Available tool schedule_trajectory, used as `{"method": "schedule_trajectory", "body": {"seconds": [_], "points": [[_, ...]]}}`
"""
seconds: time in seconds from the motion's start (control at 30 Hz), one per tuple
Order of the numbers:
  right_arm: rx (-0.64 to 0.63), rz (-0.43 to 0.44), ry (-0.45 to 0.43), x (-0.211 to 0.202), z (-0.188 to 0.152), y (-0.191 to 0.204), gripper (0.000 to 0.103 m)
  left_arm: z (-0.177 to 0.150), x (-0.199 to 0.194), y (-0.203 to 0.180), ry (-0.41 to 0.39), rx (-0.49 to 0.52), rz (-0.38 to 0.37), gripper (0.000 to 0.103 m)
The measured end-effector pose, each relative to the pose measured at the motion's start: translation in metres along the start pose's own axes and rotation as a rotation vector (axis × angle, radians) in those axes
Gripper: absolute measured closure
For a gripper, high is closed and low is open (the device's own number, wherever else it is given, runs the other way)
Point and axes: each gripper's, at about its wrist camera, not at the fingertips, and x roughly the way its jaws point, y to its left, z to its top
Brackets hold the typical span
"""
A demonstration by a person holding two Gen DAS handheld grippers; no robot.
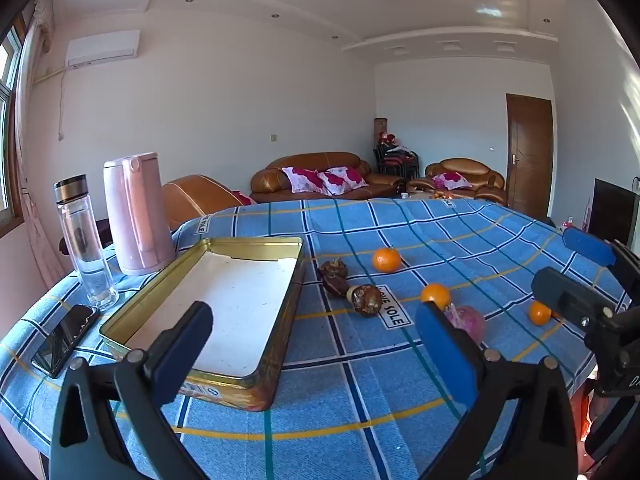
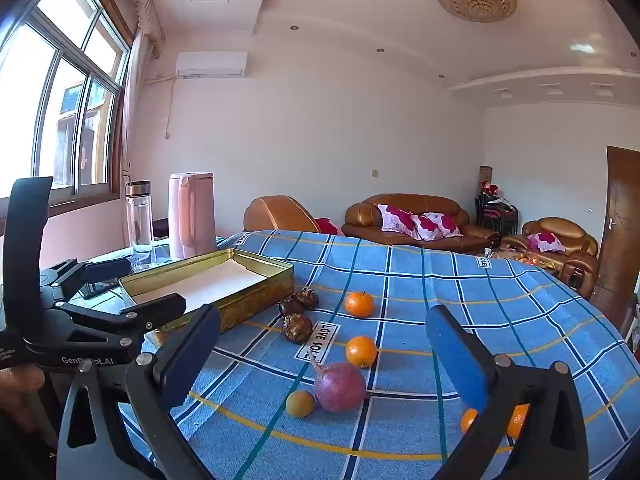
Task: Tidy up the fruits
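The right gripper [image 2: 324,356] is wide apart and holds nothing; the purple fruit [image 2: 339,387] lies just ahead between its fingers, nearer than to the left gripper [image 1: 316,354], also wide apart.

Tablecloth [image 1: 360,380]: blue checked cloth covering the table, lettered patches showing.
Glass bottle [image 1: 84,244]: standing upright at 9 o'clock, just beside the kettle.
Pink kettle [image 1: 138,216]: standing upright at 10 o'clock.
Phone [image 1: 66,338]: lying flat at 8 o'clock near the cloth's edge.
Sofa [image 1: 320,176]: sitting at 12 o'clock, carrying flowered cushions.
Door [image 1: 528,156]: standing shut at 2 o'clock.
Air conditioner [image 2: 212,65]: hanging high at 11 o'clock.
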Motion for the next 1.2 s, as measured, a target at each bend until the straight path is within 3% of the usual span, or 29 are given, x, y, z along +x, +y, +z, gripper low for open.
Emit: {"method": "schedule_trajectory", "body": {"seconds": [0.23,1.2], "points": [[0.006,0.004,0.001,-0.001,0.0,-0.002,0.001,-0.003,0.003,-0.012,0.016,0.049,0.012,0.0],[0.021,0.005,0.037,0.007,-0.009,-0.002,0.001,-0.006,0.007,0.001,0.023,0.023,0.022,0.0]]}}
